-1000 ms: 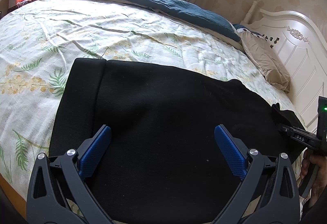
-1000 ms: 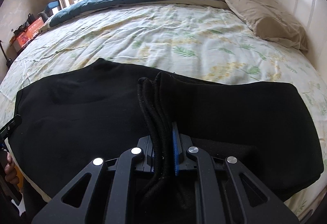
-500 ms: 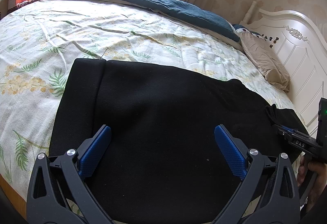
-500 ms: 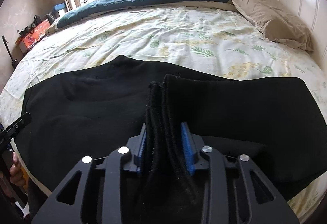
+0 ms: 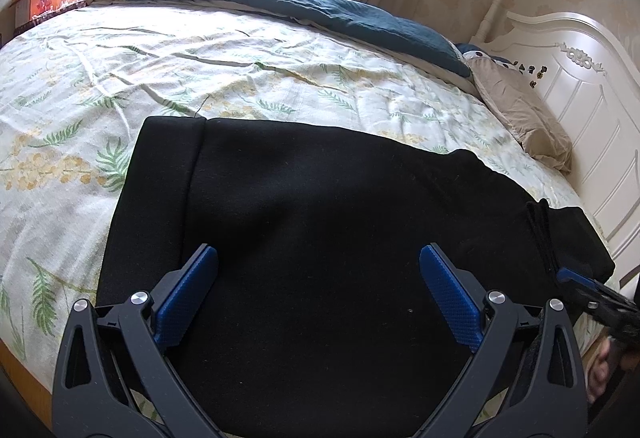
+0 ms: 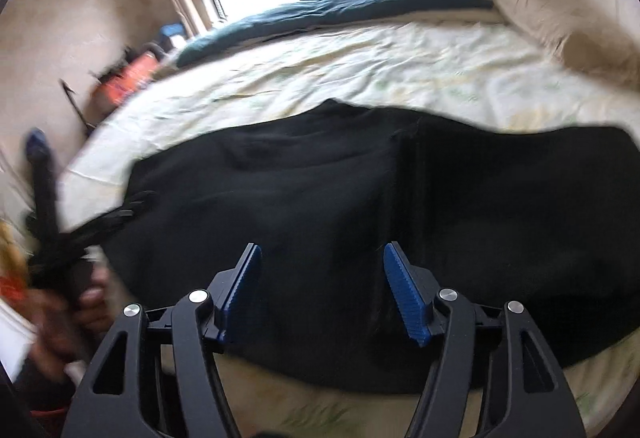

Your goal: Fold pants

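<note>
Lying flat on the floral bedsheet point(image 5: 240, 78), black pants point(image 5: 320, 218) appear halved lengthwise, further cross-folds seemingly remaining; left gripper point(image 5: 319, 298) and right gripper point(image 6: 322, 292) both spread wide, holding nothing.

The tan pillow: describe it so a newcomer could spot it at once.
Start at the white carved headboard on the right of the left wrist view. Against its base, on the leaf-print bedsheet, lies the tan pillow. Unlike the dark teal quilt along the far edge by the window, it is plain beige, small and slumped.
</note>
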Motion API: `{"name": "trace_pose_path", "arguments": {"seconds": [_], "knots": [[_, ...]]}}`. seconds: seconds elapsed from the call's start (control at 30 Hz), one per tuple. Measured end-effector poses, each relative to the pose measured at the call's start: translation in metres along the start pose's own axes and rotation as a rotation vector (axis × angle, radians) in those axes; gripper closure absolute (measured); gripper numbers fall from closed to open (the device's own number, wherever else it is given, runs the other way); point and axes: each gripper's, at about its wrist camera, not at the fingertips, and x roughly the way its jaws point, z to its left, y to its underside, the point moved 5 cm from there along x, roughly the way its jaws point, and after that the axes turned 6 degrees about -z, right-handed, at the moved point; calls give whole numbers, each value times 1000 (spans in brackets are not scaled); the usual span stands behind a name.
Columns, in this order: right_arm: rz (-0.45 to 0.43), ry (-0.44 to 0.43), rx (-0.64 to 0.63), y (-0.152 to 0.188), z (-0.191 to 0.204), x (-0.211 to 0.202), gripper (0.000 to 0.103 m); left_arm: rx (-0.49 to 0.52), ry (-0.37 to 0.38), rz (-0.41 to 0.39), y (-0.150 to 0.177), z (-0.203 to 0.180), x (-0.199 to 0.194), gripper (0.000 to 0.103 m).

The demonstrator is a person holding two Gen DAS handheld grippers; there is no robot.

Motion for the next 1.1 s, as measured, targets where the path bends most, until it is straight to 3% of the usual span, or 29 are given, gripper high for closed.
{"name": "trace_pose_path", "arguments": {"seconds": [0.13, 0.23, 0.33, 0.4, 0.5, 0.57, 0.63, 0.73, 0.97, 1.1], "knots": [[-136, 1, 101, -16, -38, -67, 38, -5, 8, 7, 0, 1, 1, 3], [-254, 120, 192, -25, -89, -123, 33, -5, 5, 5, 0, 1, 1, 3], [-333, 258, 406, -18, -173, -169, 32, 0, -1, 1, 0, 1, 2, 3], [-308, 208, 562, -6, -214, -165, 32, 7, -8, -1, 1, 1, 3, 3], [-213, 43, 758, 16, -250, -133, 32, 15, -19, 5, 0, 2, 4, 3], [-180, -2, 778, 25, -254, -117, 47, 8, -16, 8, 0, 1, 3, 3], [-165, 28, 727, 29, -253, -111, 67, -1, -8, 12, -1, 3, 3, 3], [-169, 13, 715, 34, -254, -111, 77, -5, -9, 11, 0, 2, 3, 3], [-175, 10, 696, 41, -254, -120, 79, 20, -23, 2, 3, 0, 4, 3], [-164, -29, 672, 34, -253, -124, 67, 15, -14, 5, 3, 1, 3, 3]]}}
